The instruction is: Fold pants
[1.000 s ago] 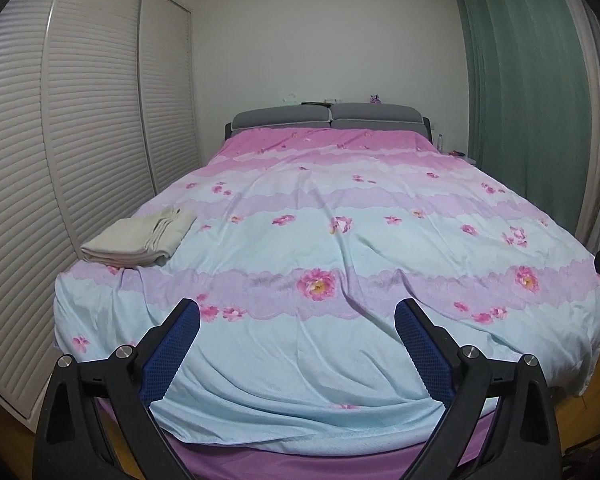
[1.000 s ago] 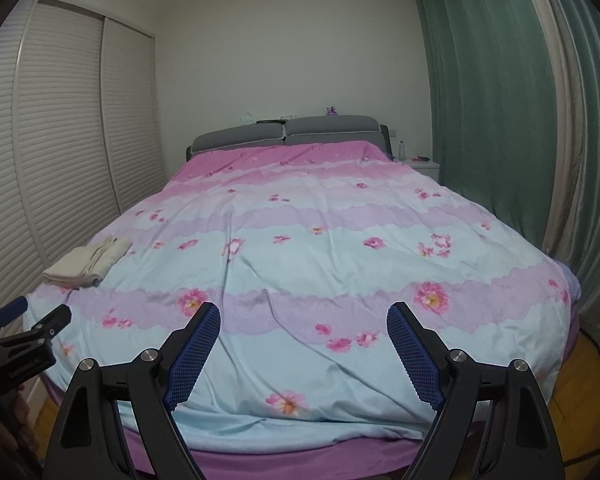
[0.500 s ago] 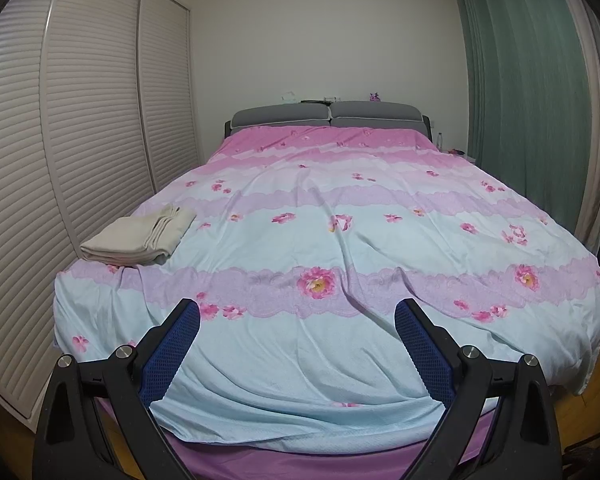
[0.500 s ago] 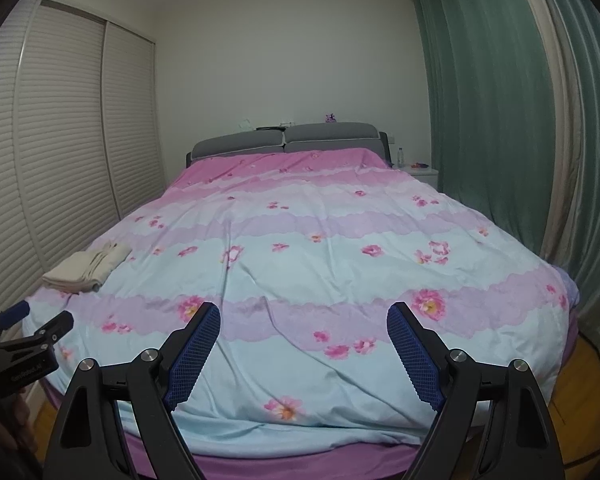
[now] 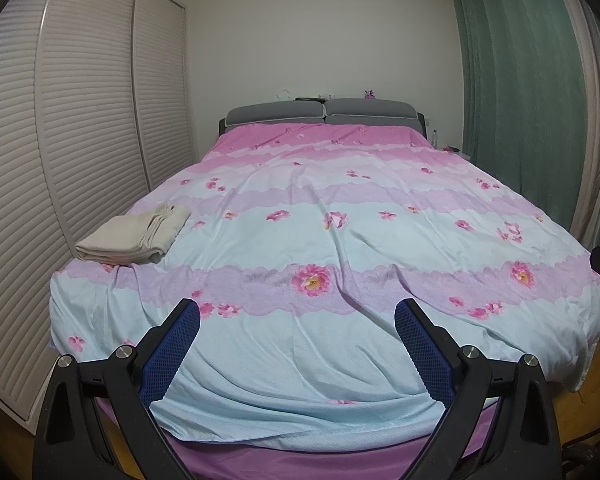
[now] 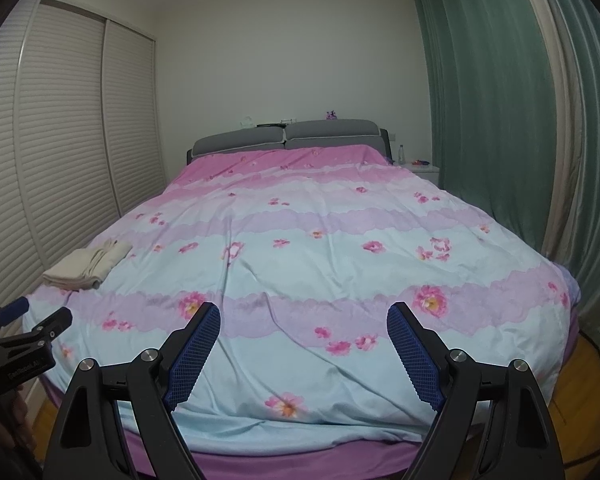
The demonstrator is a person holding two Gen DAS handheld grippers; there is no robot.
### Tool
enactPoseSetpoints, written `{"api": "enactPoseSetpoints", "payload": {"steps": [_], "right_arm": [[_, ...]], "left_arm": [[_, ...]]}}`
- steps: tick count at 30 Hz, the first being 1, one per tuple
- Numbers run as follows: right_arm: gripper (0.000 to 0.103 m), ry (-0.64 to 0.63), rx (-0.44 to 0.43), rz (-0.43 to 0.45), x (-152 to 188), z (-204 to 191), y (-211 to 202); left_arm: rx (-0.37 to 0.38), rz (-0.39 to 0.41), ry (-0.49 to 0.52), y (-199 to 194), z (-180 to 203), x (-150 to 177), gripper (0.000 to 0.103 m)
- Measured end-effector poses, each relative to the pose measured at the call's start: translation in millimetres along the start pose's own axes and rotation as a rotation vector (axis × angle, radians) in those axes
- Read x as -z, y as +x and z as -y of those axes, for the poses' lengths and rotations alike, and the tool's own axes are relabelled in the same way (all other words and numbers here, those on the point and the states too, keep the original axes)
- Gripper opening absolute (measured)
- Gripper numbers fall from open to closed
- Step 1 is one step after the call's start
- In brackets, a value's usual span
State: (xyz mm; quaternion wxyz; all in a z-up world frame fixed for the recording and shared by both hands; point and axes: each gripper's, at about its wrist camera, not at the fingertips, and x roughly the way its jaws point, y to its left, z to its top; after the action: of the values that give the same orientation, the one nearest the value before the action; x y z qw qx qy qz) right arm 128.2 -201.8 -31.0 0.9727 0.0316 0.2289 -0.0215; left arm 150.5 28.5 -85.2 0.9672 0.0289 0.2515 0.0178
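The cream pants (image 5: pixel 134 238) lie folded in a neat pile on the bed (image 5: pixel 340 248), near its left edge, close to the white slatted closet doors (image 5: pixel 60 140). Both claws are at the foot of the bed, far from the pants. The left claw (image 5: pixel 298 342) is wide and holds nothing. The right claw (image 6: pixel 303 346) is wide too, with nothing in it.

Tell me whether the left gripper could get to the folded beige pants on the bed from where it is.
Probably yes. The left gripper is open and empty, and only bare duvet lies between it and the folded beige pants near the bed's left edge.
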Motion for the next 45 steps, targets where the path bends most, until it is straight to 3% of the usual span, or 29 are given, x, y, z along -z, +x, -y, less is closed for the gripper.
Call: {"api": "enactPoseSetpoints", "payload": {"steps": [45], "right_arm": [[0.086,0.001,-0.010,0.008,2.2,4.1,-0.4]], "left_arm": [[-0.006,-0.002,0.036,-1.8,2.7,-2.0,0.099]]}}
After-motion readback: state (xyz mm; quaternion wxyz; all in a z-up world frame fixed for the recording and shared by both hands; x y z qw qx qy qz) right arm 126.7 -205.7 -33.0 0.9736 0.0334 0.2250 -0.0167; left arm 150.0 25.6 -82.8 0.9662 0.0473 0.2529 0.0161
